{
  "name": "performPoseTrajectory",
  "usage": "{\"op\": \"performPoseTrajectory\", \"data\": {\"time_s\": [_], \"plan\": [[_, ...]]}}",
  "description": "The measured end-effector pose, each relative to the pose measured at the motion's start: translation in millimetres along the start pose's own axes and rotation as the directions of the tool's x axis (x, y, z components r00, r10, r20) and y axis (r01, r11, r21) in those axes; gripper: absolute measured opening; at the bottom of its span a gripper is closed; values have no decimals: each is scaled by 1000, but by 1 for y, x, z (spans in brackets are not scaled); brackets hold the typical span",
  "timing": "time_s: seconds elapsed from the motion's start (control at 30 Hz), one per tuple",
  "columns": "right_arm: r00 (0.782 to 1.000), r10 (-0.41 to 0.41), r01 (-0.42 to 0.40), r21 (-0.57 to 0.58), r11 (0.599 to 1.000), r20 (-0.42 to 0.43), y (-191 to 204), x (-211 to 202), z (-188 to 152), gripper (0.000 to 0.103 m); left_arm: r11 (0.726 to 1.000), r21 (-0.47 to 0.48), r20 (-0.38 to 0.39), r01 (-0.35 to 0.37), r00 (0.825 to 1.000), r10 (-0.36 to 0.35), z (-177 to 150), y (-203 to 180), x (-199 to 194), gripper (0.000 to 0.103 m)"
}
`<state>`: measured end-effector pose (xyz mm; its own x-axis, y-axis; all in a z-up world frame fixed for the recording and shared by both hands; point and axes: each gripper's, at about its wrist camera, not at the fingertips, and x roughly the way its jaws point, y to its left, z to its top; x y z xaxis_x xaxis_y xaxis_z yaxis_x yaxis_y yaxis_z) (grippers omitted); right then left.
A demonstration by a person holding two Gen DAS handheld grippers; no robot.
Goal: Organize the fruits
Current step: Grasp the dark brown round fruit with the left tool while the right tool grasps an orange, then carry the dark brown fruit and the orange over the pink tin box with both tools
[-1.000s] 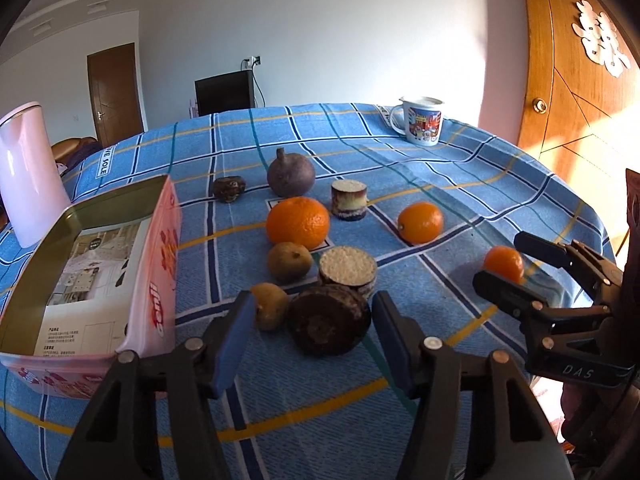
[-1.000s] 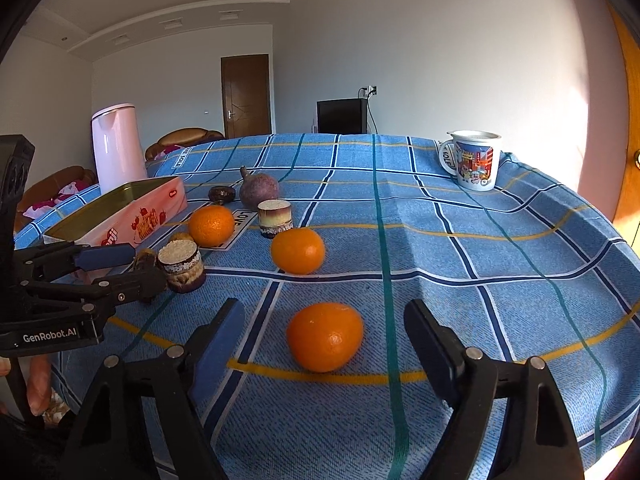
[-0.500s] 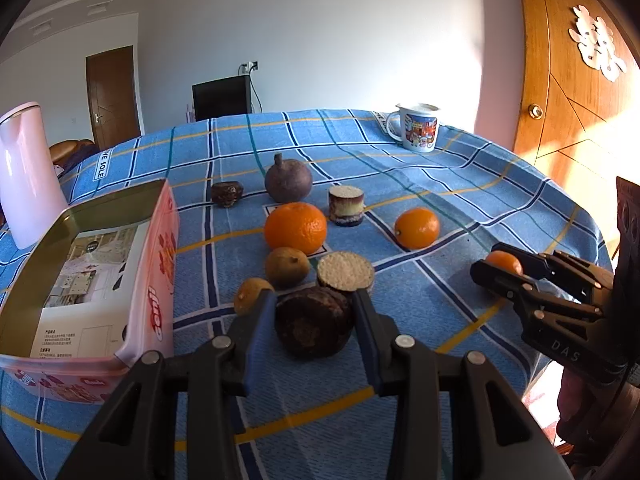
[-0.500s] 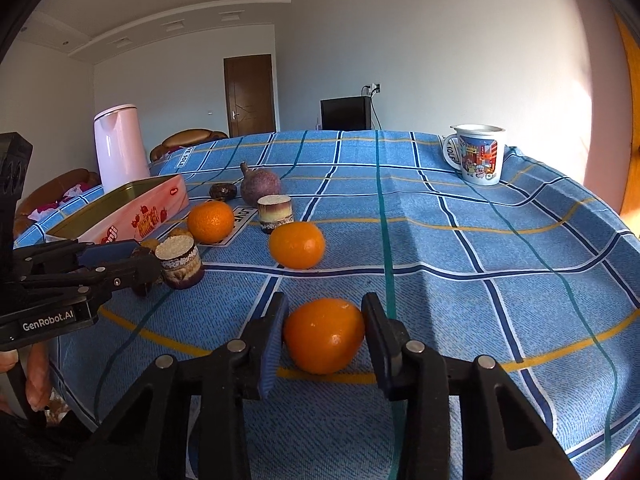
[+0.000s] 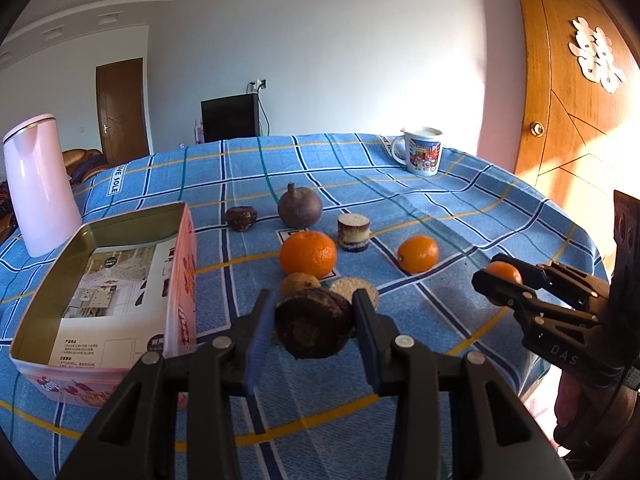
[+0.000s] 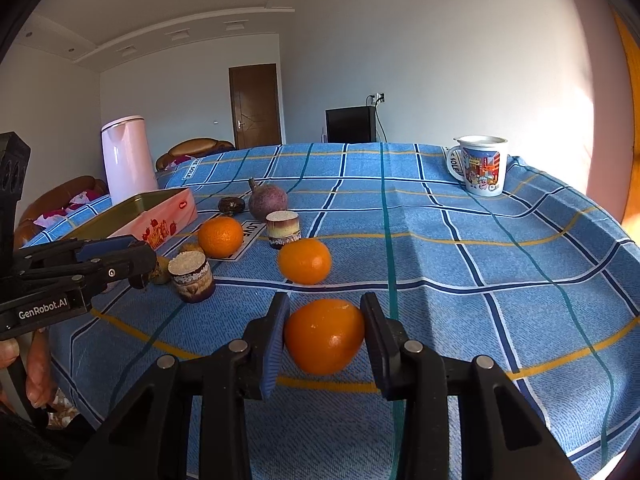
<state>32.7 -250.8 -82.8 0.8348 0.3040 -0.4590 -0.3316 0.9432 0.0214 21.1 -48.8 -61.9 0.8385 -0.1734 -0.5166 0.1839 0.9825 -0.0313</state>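
Observation:
My left gripper (image 5: 314, 322) is shut on a dark brown wrinkled fruit (image 5: 313, 329) and holds it a little above the blue checked tablecloth (image 5: 460, 216). My right gripper (image 6: 324, 338) is shut on an orange (image 6: 325, 336), lifted just off the cloth; it also shows in the left wrist view (image 5: 505, 272). On the cloth lie a large orange (image 5: 307, 253), a smaller orange (image 5: 418, 253), a purple round fruit (image 5: 300, 209), a small dark fruit (image 5: 240, 217), a brownish fruit (image 5: 299, 283) and two cut cane pieces (image 5: 353, 232) (image 5: 354, 288).
An open pink tin box (image 5: 116, 276) with a printed sheet inside stands at the left. A pink kettle (image 5: 38, 178) stands behind it. A printed mug (image 5: 422, 151) is at the far right. The table's edge drops off at the right by a wooden door (image 5: 568, 92).
Both grippers closed from open onto their fruits: the left on the dark brown fruit, the right on the orange. Both fruits now sit slightly raised off the cloth.

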Motion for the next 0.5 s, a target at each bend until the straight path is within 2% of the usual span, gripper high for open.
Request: {"op": "performPoseTrajectory", "data": {"time_s": [0.5], "plan": [[995, 70, -66, -60, 996, 67, 28, -7, 25, 39, 998, -24, 60, -58, 996, 59, 10, 14, -13, 41]]}}
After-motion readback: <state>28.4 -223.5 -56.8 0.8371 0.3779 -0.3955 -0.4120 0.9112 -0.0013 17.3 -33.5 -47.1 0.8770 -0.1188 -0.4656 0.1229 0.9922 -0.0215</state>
